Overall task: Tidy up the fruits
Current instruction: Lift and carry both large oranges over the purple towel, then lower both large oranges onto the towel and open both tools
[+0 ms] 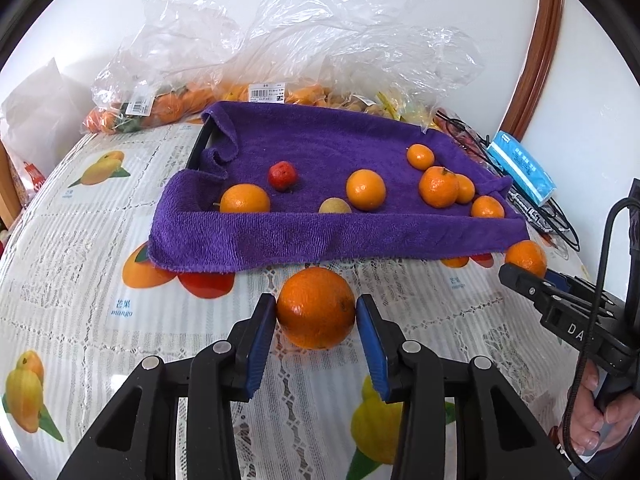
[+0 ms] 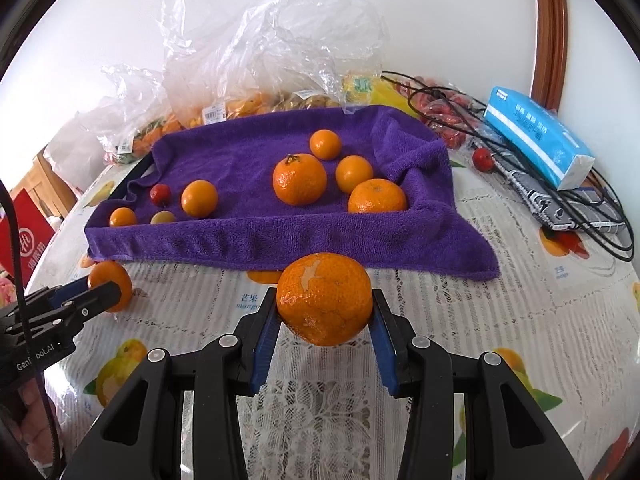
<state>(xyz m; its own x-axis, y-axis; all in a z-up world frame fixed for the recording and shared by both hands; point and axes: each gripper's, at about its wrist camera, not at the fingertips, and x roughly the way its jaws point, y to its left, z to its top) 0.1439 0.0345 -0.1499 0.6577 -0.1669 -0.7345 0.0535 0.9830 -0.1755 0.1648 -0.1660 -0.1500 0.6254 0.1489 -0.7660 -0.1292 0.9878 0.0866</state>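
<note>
Blue-padded fingers of the left gripper (image 1: 316,312) are pressed against both sides of a smooth orange (image 1: 316,313), which is held just in front of the near hem of the purple towel (image 1: 320,236) and low over the fruit-printed tablecloth (image 1: 80,240). Likewise, the right gripper (image 2: 325,308) is clamped on a scuffed mandarin (image 2: 324,298), also just before the towel's near edge, to the right of the first fruit. Open tablecloth is seen between each held fruit and the towel hem. The towel is draped over a dark tray (image 1: 199,145), its raised rims forming a shallow basin. Inside it, three mandarins (image 2: 300,179) are clustered toward the right rim, with a fourth behind them; the largest is shown stem calyx upward. A small red fruit (image 1: 282,176) and a pale round fruit (image 1: 335,205) are placed toward the left. Beyond the towel's far edge, clear plastic bags (image 1: 320,40) are heaped; off its right side, black cables (image 2: 560,184) and a blue tissue pack (image 2: 536,136) are found.
</note>
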